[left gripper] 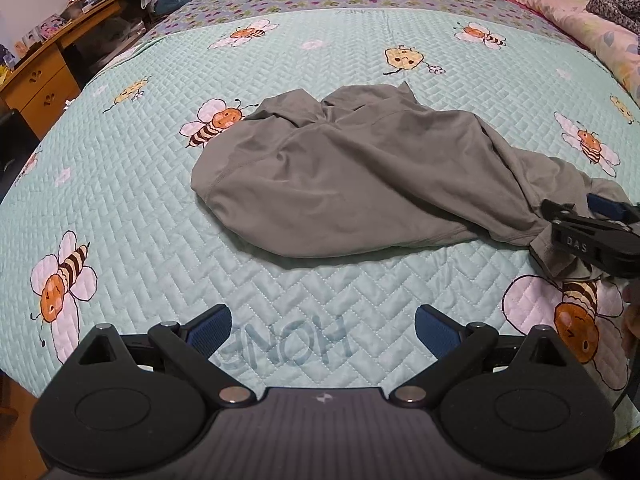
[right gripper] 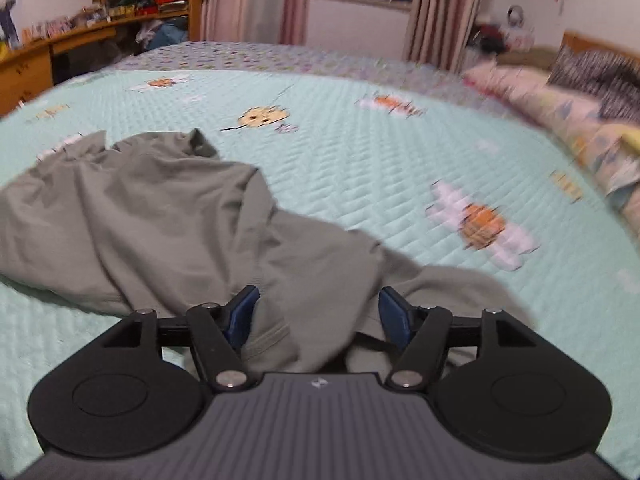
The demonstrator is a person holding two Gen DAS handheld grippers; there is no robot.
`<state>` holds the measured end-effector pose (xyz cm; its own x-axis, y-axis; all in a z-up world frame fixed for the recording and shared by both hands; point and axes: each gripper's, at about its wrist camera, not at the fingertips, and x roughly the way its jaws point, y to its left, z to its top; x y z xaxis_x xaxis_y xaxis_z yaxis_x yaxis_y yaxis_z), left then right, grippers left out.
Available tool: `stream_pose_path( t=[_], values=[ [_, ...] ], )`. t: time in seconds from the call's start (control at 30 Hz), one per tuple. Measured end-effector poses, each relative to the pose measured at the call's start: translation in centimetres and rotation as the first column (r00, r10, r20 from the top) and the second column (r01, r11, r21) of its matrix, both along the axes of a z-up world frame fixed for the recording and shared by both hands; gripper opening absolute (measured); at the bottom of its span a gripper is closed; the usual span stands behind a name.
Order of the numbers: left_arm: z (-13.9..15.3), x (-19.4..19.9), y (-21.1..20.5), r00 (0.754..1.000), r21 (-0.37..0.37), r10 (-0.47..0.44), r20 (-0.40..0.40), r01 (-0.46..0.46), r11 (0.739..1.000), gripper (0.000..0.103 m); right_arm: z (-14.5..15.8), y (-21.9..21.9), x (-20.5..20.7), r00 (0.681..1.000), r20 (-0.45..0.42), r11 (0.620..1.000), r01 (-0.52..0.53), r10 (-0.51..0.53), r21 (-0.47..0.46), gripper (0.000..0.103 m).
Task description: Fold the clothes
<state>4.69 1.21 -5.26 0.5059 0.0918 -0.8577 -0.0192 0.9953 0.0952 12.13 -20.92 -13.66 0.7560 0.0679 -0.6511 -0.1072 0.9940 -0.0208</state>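
A grey-green garment [left gripper: 340,176] lies crumpled in the middle of the bed, drawn out to a point on its right side. My left gripper [left gripper: 324,328] hovers open over bare quilt, just short of the garment's near edge, with nothing between its fingers. My right gripper [left gripper: 572,226] comes in from the right edge at that drawn-out end. In the right wrist view the garment [right gripper: 132,216] runs down between the right gripper's [right gripper: 319,314] blue pads [right gripper: 394,316], which stand partly apart with bunched cloth filling the gap. This view is blurred by motion.
The bed is covered by a mint quilt [left gripper: 120,184] printed with bees. Pillows and dark clothes [left gripper: 592,12] lie along the right side. A wooden desk with drawers [left gripper: 40,84] and cluttered shelves stands at the left. Curtains [right gripper: 436,12] hang beyond the bed.
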Motion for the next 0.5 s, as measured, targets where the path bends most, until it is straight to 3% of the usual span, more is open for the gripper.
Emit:
stream_pose_path(
  t=[0.03,0.07,0.1,0.17,0.27,0.4,0.43,0.5],
  values=[
    [0.0,0.0,0.0,1.000,0.002,0.000,0.000,0.000,1.000,0.099,-0.3,-0.1,0.3,1.000,-0.019,1.000,-0.004,0.004,0.019,0.065],
    [0.0,0.1,0.0,1.000,0.004,0.000,-0.002,0.000,1.000,0.099,-0.6,-0.1,0.5,0.999,-0.033,1.000,-0.008,0.009,0.022,0.052],
    [-0.1,0.1,0.0,1.000,0.002,0.000,-0.005,0.000,1.000,0.099,-0.9,0.0,0.7,0.999,-0.045,1.000,-0.013,0.014,0.021,0.027],
    [-0.1,0.1,0.1,1.000,-0.002,0.001,-0.009,-0.002,1.000,0.099,-0.9,-0.2,0.5,0.999,-0.039,0.999,-0.008,0.009,0.031,0.007],
    [0.0,-0.1,0.7,1.000,0.002,0.016,-0.008,-0.016,1.000,0.099,1.4,-2.6,-0.7,0.990,0.072,0.992,0.117,-0.120,0.044,0.005],
    [-0.5,0.2,0.9,1.000,0.006,0.013,-0.013,-0.013,1.000,0.099,5.5,-7.4,-2.5,0.919,0.241,0.950,0.306,-0.313,0.066,0.005],
    [-0.7,0.4,0.9,1.000,0.007,0.008,-0.014,-0.008,1.000,0.099,6.1,-8.5,-2.6,0.908,0.250,0.941,0.336,-0.337,0.048,0.005],
    [-1.0,0.6,0.9,1.000,0.009,-0.001,-0.016,0.001,1.000,0.099,5.8,-10.0,-1.6,0.913,0.184,0.929,0.370,-0.363,-0.001,0.006]
  ],
)
